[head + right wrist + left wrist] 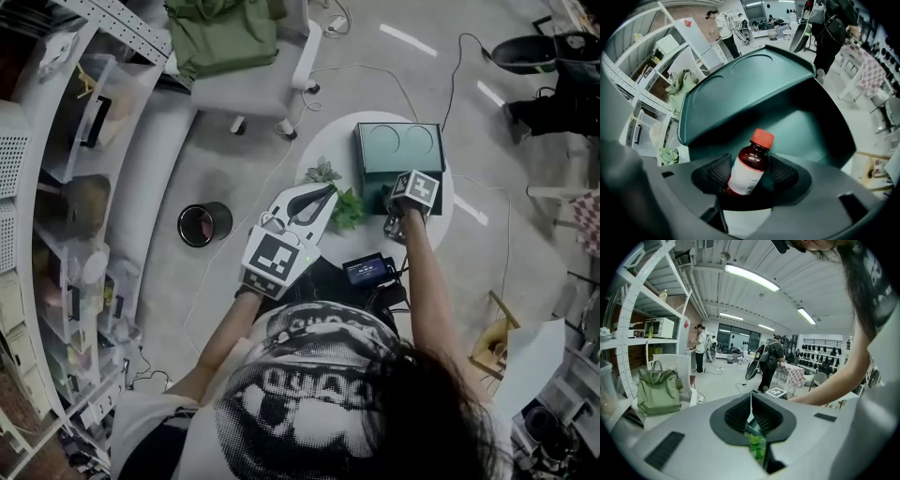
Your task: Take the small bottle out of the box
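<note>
Right gripper (750,174), centre of the right gripper view: jaws clamped on the bottle (746,169), one ribbed pad against each side. The bottle is brown glass with a white label and a red cap (762,137), tilted so the cap leans toward the upper right. Behind it, the dark green box (808,129) stands open, its lid (754,86) raised and bearing two round recesses; whether the bottle's base is clear of the box cannot be told. In the head view this gripper sits right of centre at the near edge of the box, on a round white table (333,141).

Left gripper (751,404), lower centre of the left gripper view: jaws together, nothing between them; green leaves (757,446) show through the gap below. In the head view it lies centre frame, pointing toward a plant (347,208) beside the box.

Periphery, head view: black bin (204,223) on the floor at left of centre; green bag (223,33) on a chair at the top
</note>
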A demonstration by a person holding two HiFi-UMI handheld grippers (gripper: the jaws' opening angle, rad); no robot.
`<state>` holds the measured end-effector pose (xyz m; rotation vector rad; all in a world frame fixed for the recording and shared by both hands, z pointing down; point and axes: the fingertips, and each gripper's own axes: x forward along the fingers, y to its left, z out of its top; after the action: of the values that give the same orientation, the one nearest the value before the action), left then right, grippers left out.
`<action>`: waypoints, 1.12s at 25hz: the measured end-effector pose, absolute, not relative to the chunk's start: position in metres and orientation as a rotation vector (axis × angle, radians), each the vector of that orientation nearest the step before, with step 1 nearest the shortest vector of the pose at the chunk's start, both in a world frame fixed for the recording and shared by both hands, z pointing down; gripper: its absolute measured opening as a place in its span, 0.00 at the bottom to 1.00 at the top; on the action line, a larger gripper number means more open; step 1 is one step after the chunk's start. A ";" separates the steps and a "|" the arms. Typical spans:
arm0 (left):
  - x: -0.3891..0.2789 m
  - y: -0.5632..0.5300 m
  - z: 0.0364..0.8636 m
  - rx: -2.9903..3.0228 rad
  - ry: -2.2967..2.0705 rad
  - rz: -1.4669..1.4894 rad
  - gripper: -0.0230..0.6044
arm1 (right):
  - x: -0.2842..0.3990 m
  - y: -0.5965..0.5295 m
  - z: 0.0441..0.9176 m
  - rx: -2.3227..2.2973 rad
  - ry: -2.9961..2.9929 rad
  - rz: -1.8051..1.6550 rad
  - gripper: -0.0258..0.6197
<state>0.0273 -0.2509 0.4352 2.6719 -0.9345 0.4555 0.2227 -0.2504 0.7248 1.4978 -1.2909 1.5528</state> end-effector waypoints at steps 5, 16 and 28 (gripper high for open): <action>0.019 -0.268 0.439 2.672 -0.915 0.439 0.06 | 0.221 -0.249 0.721 1.493 -1.305 1.553 0.42; 0.021 -0.289 0.444 2.678 -0.863 0.448 0.06 | 0.228 -0.255 0.709 1.631 -1.398 1.710 0.39; 0.025 -0.284 0.449 2.677 -0.840 0.489 0.06 | 0.227 -0.253 0.679 1.752 -1.595 1.945 0.38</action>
<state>0.0246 -0.2842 0.4487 2.6772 -0.8400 0.4892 0.2269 -0.2530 0.6791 1.7523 -1.5950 1.9450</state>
